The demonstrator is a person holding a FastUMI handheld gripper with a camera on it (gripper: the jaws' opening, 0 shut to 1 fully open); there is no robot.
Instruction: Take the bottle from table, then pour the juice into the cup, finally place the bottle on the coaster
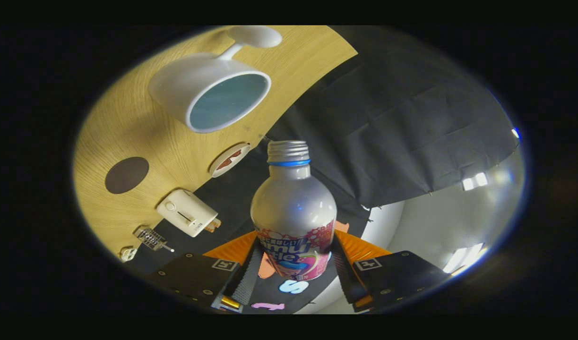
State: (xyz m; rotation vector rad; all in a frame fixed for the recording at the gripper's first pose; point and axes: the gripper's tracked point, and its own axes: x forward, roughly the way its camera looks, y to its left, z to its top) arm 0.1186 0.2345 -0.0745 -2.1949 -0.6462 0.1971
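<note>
My gripper (pixel 294 264) is shut on the silver bottle (pixel 293 208), both fingers pressing its labelled lower body. The bottle has a threaded neck with a blue ring and no cap on. The view is rolled, so the wooden table (pixel 142 127) shows tilted beyond the bottle. On it stands a white stemmed cup (pixel 213 92) with a bluish inside, well beyond the bottle's mouth and off to one side. A dark round coaster (pixel 126 175) lies flat on the table, farther out from the cup.
A small white plate (pixel 229 159) with brown pieces sits by the table edge near the bottle's neck. A white toaster (pixel 187 212), a metal grater (pixel 150 238) and a small white item (pixel 127 254) line the table's edge. Black cloth hangs beyond.
</note>
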